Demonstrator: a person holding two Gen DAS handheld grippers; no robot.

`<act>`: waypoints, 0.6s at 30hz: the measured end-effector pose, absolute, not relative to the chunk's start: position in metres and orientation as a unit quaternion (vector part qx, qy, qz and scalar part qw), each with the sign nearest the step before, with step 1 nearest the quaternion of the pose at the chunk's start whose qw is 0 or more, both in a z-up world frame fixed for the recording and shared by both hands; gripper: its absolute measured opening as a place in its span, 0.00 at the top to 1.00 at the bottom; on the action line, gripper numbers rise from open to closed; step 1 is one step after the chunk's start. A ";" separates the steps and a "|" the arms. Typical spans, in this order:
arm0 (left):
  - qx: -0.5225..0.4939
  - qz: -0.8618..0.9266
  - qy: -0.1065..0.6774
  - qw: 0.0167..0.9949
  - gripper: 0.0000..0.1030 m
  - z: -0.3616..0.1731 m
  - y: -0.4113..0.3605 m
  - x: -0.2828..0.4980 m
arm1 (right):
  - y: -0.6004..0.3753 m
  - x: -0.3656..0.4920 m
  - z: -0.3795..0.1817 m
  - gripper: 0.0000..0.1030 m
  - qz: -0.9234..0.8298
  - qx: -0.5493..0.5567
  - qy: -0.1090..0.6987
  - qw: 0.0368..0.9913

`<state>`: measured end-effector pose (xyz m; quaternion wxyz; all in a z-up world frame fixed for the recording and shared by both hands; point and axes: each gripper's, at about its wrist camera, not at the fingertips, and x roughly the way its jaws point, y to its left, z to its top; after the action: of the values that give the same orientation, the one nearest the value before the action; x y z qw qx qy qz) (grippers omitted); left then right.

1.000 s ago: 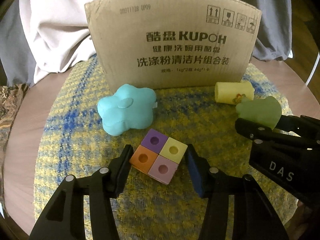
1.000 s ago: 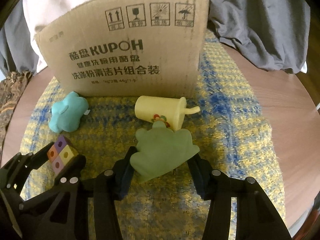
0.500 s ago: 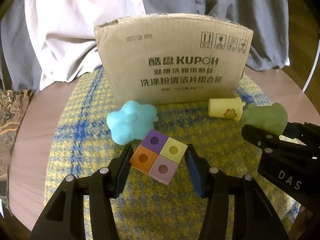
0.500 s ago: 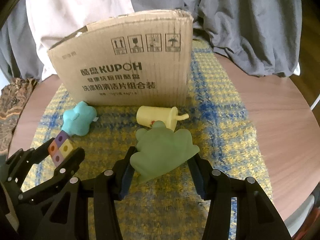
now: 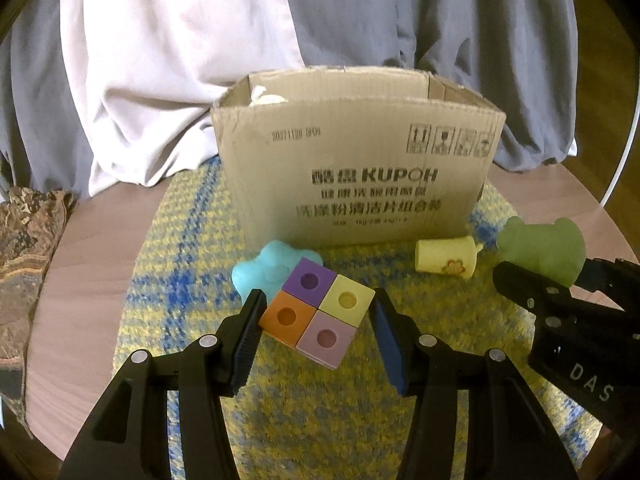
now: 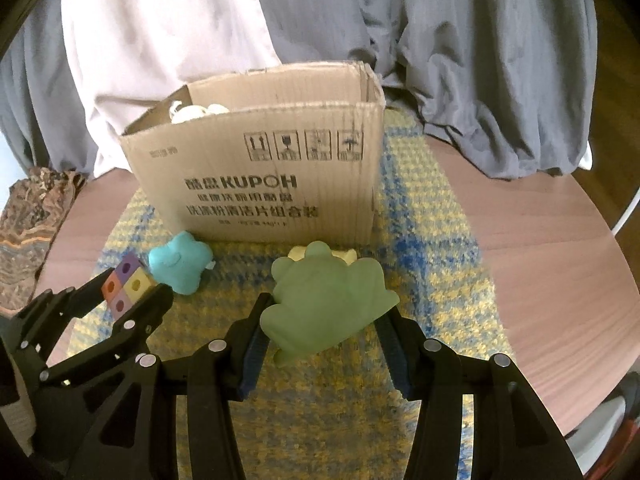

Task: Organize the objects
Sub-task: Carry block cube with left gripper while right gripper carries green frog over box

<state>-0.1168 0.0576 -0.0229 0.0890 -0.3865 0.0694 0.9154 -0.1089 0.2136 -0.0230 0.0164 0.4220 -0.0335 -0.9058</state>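
My left gripper [image 5: 318, 322] is shut on a four-colour cube block [image 5: 317, 311] and holds it above the mat. My right gripper [image 6: 326, 320] is shut on a green frog toy [image 6: 326, 308], also lifted. Both show in each other's view: the frog [image 5: 544, 250] at right, the block [image 6: 125, 286] at left. An open cardboard box [image 5: 360, 184] stands behind, with something white inside [image 6: 196, 112]. A teal cloud toy [image 5: 264, 270] and a yellow cup toy [image 5: 446, 260] lie on the mat before the box.
A yellow and blue woven mat [image 5: 180, 300] covers a round wooden table [image 6: 540, 260]. Grey and white cloth [image 5: 180, 60] hangs behind the box. A patterned fabric [image 5: 24, 240] lies at the table's left edge.
Both grippers have risen and drawn back with their toys. The box's open top and the white thing inside have come into view.
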 end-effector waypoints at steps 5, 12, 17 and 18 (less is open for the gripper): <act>-0.378 0.919 0.065 0.092 0.49 -0.010 0.058 -0.121 | 0.215 -0.109 -0.007 0.50 -0.911 0.410 -0.029 0.014; -0.363 0.925 0.059 0.098 0.49 0.010 0.062 -0.127 | 0.217 -0.110 0.016 0.50 -0.918 0.394 -0.027 0.010; -0.352 0.929 0.056 0.100 0.49 0.025 0.064 -0.133 | 0.217 -0.113 0.031 0.50 -0.923 0.383 -0.023 0.010; -0.350 0.930 0.055 0.100 0.49 0.028 0.064 -0.135 | 0.216 -0.114 0.034 0.50 -0.924 0.381 -0.022 0.010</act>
<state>-0.1348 0.0635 0.0277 0.1002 -0.3502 0.0550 0.9297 -0.1142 0.2163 0.0341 0.0098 0.3813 -0.0220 -0.9241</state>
